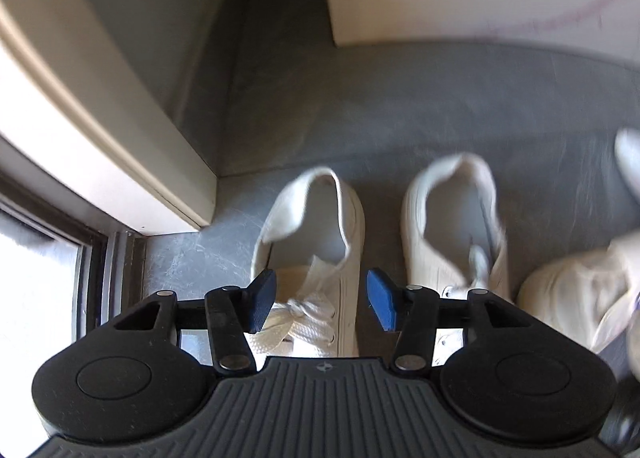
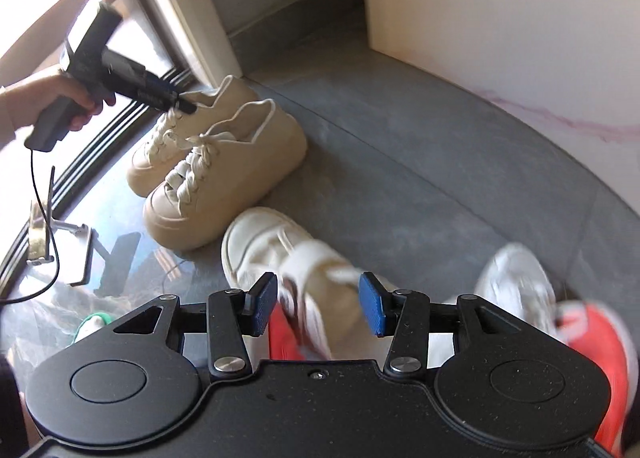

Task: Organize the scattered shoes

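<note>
Cream pair lined up by the door sill, white-and-red sneakers next.

Left wrist view: the left gripper (image 1: 320, 300) hangs spread over the laced cream platform shoe (image 1: 310, 254), heel toward 12 o'clock; its mate (image 1: 456, 230) lies parallel at 2 o'clock.
Right wrist view: the right gripper (image 2: 318, 308), also spread and empty, straddles a white-and-red sneaker (image 2: 280, 254) whose toe points to 11 o'clock, long axis along the fingers; this hand is nearer. A second sneaker (image 2: 560, 310) sits at 3 o'clock.

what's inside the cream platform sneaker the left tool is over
The cream lace-up platform sneaker shows a pale insole; the open left tool and knotted laces cover its front, so the toe interior is hidden.
</note>
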Motion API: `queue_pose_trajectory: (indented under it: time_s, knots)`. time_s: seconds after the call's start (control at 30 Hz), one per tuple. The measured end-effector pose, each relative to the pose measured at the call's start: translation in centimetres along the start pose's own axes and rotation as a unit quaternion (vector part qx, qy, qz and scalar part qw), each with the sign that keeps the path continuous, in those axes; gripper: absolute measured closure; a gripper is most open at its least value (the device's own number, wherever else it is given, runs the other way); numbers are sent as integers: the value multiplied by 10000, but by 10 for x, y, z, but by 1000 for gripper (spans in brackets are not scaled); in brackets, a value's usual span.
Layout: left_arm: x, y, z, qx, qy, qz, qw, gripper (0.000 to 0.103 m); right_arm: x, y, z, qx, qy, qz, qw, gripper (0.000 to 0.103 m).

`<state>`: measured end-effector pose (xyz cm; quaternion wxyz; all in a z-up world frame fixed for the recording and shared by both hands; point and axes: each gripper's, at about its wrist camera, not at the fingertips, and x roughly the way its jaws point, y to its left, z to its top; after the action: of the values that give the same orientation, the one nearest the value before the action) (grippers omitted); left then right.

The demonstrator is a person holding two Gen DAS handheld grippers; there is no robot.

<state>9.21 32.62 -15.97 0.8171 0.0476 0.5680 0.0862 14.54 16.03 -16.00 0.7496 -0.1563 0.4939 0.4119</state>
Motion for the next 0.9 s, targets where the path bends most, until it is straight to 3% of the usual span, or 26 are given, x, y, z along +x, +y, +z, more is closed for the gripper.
queue_pose_trajectory:
  time_s: [0.03, 0.1, 0.17, 0.27, 0.4, 0.6, 0.8, 0.9]
  knots:
    - [7, 1, -1, 13, 70, 23, 10000, 55, -9, -12, -12, 197, -101, -5, 9998, 59]
    - [19, 3, -2, 11, 169, -59, 9998, 67, -30, -34, -35, 601, -287, 11, 9978, 59]
    - [23, 5, 0, -48, 223, -195, 9995, 85, -63, -40, -50, 943, -302, 237, 9948, 59]
    - [23, 7, 1, -258, 207, -376, 9987, 92, -62, -40, -67, 995, -327, 207, 9943, 59]
    - [27, 12, 2, -544, 8, -634, 9965, 94, -63, -40, -69, 1113, -334, 418, 9924, 59]
    - [23, -12, 7, -50, -27, -843, 9964, 96, -75, -61, -88, 1394, -143, 392, 9894, 59]
    - [25, -9, 12, -375, 84, -788, 9961, 92, -76, -67, -91, 1519, -127, 414, 9874, 59]
    - [14, -8, 15, -629, -69, -826, 9946, 87, -79, -65, -91, 1425, -171, 423, 9887, 59]
